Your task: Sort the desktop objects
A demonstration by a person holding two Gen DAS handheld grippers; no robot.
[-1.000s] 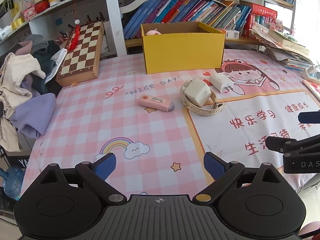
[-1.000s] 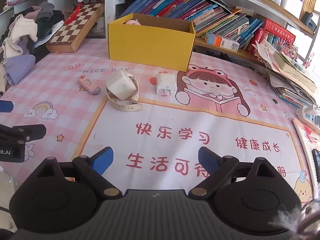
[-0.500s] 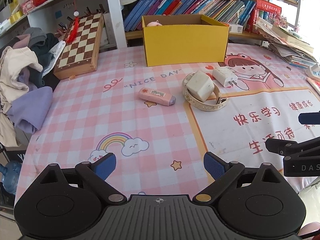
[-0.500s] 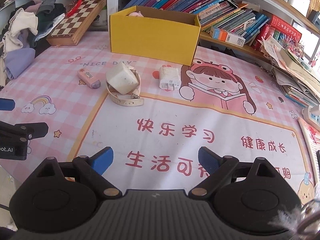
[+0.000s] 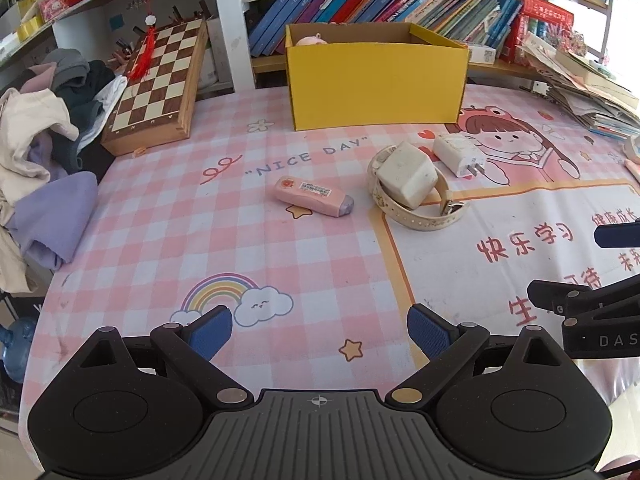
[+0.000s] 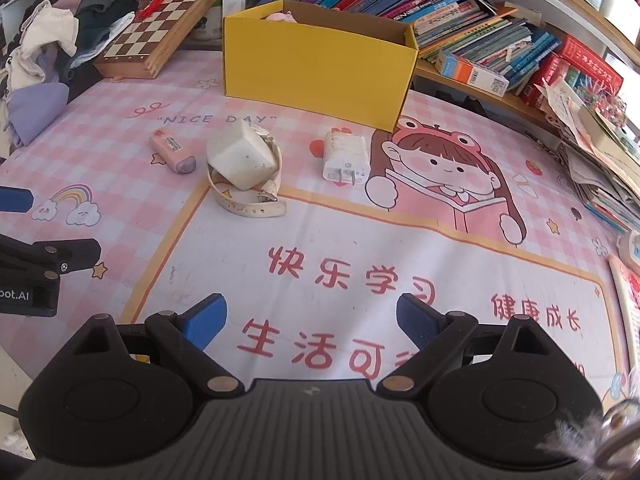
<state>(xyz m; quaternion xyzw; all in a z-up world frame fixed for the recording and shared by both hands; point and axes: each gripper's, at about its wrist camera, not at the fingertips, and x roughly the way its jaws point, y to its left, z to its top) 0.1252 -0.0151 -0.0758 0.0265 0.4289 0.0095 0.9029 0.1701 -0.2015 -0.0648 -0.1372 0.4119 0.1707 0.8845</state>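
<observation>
A pink stick-shaped case (image 5: 313, 201) (image 6: 172, 151) lies on the pink checked mat. A white block (image 5: 407, 180) (image 6: 242, 156) rests on a coiled cream watch strap (image 5: 420, 211) (image 6: 248, 202). A white charger plug (image 5: 459, 155) (image 6: 346, 157) lies to their right. An open yellow box (image 5: 376, 80) (image 6: 320, 64) stands behind them with a pink thing inside. My left gripper (image 5: 319, 334) is open and empty, well short of the case. My right gripper (image 6: 312, 322) is open and empty over the white part of the mat.
A wooden chessboard (image 5: 158, 88) leans at the back left by a pile of clothes (image 5: 40, 152). Books fill the shelf (image 6: 460, 40) behind the box. Stacked papers (image 6: 600, 160) sit at the right edge. Each gripper shows at the side of the other's view.
Both grippers have moved forward toward the objects, which now look larger and nearer. Nothing on the mat has moved. Both stay open.
</observation>
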